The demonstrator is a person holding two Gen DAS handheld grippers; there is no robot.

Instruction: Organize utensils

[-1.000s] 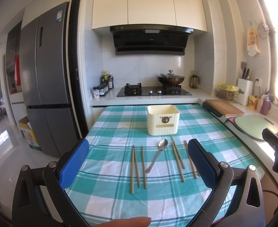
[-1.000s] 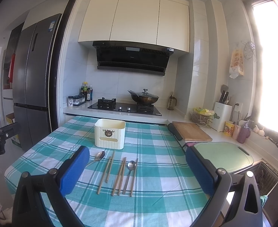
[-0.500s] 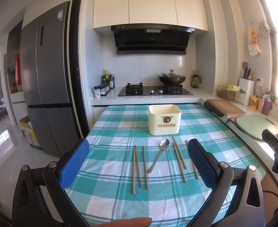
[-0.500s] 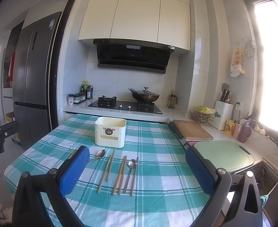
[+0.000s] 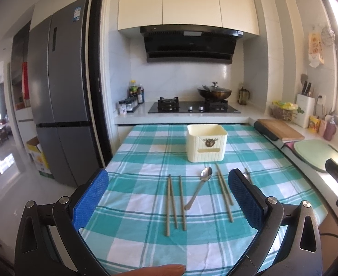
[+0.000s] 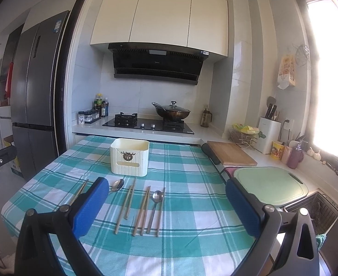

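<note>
A cream utensil box (image 5: 207,143) stands on the teal checked tablecloth (image 5: 146,161); it also shows in the right wrist view (image 6: 129,157). In front of it lie several wooden chopsticks (image 5: 176,203) (image 6: 143,209) and two metal spoons (image 5: 200,187) (image 6: 154,207), side by side. My left gripper (image 5: 169,199) is open and empty, held above the near table edge. My right gripper (image 6: 166,203) is open and empty, also above the near edge. A second spoon (image 6: 117,185) lies partly behind my right gripper's left finger.
A stove with a wok (image 5: 214,92) sits on the counter behind the table. A wooden cutting board (image 6: 231,156) and a green board (image 6: 270,184) lie on the right counter. A grey fridge (image 5: 58,92) stands at the left.
Both grippers have moved slightly forward and a little lower toward the utensils. Nothing on the table has moved.
</note>
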